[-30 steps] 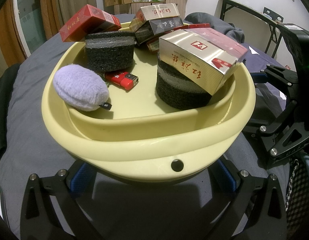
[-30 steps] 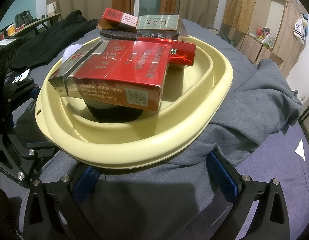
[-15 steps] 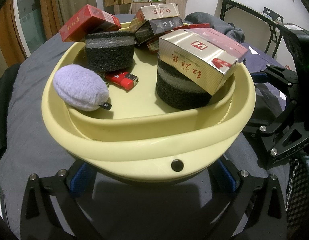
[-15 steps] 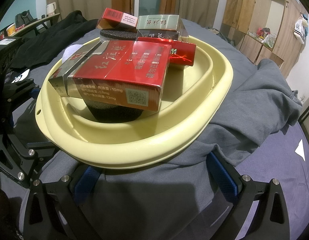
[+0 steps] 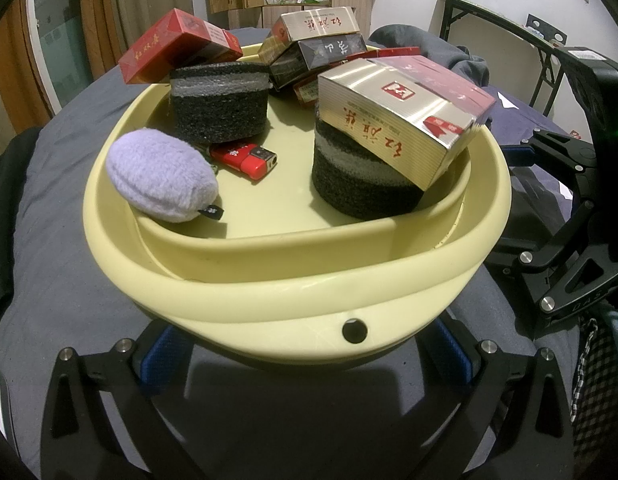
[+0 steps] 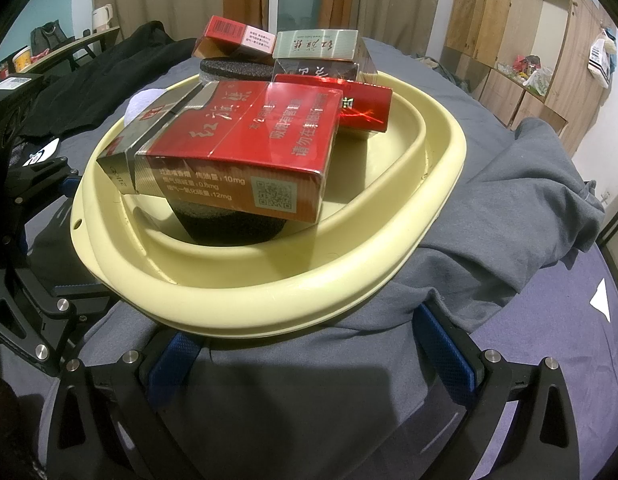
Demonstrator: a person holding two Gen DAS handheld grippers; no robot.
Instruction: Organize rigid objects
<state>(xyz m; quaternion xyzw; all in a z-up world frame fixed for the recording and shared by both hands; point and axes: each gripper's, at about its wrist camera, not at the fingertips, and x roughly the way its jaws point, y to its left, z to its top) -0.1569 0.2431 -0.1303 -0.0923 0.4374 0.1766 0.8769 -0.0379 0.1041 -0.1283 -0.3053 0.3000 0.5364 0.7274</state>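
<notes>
A pale yellow basin [image 5: 293, 292] sits on a grey-covered bed and holds several cigarette boxes. A silver-and-red box [image 5: 401, 120] lies tilted on a black foam disc [image 5: 357, 192]. A red box [image 5: 177, 50] rests on a second foam disc [image 5: 219, 104]. A purple plush [image 5: 161, 176] and a red lighter [image 5: 245, 158] lie on the basin floor. My left gripper [image 5: 305, 360] is open, its fingers spread below the near rim. In the right wrist view the basin [image 6: 269, 312] shows from another side, with my right gripper [image 6: 309, 352] open beneath its rim.
A crumpled grey garment [image 6: 529, 208] lies under and beside the basin. Black clothing [image 6: 89, 80] is heaped at the far left. Wooden cabinets [image 6: 509, 20] line the wall, and a folding table [image 5: 489, 12] stands behind. Each gripper's black frame shows at the other view's edge.
</notes>
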